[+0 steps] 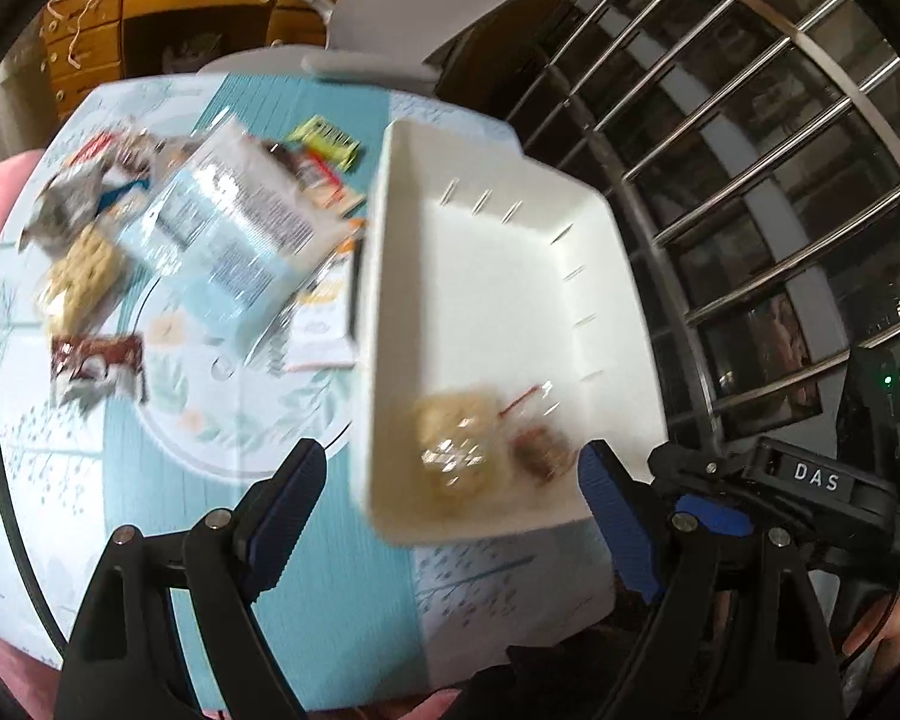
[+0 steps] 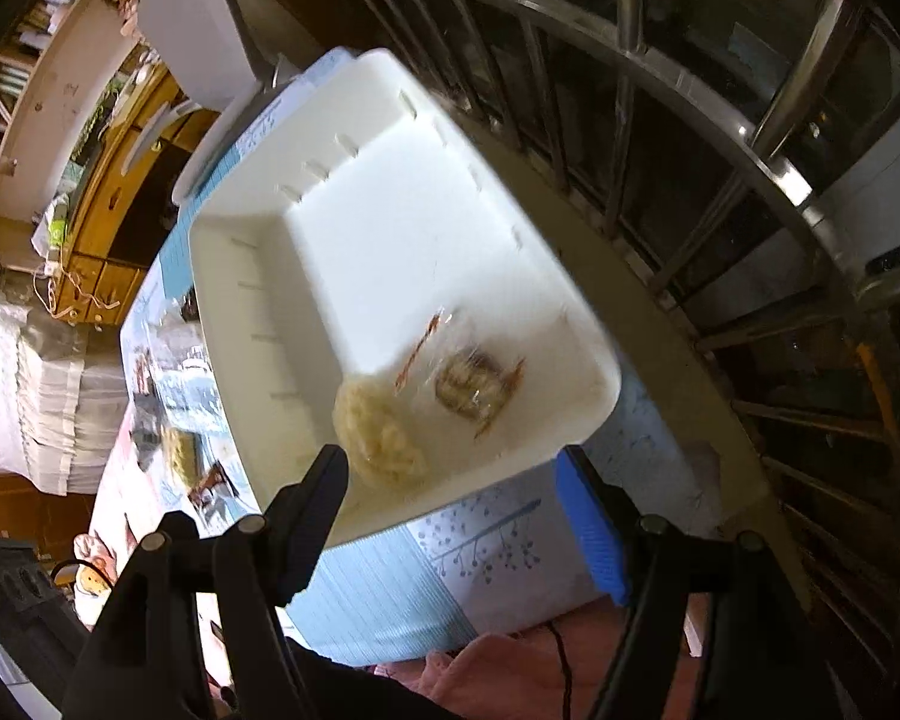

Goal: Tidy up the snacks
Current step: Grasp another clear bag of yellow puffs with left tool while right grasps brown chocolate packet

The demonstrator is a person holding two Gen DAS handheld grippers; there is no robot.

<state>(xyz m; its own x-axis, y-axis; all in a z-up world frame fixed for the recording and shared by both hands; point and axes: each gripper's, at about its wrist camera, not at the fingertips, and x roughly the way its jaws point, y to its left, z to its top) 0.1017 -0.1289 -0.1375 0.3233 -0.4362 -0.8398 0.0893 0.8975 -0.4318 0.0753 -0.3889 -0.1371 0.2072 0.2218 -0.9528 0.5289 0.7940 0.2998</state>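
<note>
White bin [image 1: 498,276] lies lengthwise away from both spread grippers.

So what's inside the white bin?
Two wrapped snacks sit in the white bin: a pale yellow cookie pack and a brown cookie pack. Nothing visible beneath them.

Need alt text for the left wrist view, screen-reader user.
A white bin holding two wrapped snacks sits on a blue patterned tablecloth, framed by the open, empty left tongs. A pile of loose snack packets lies left of the bin; the image is motion-blurred.
</note>
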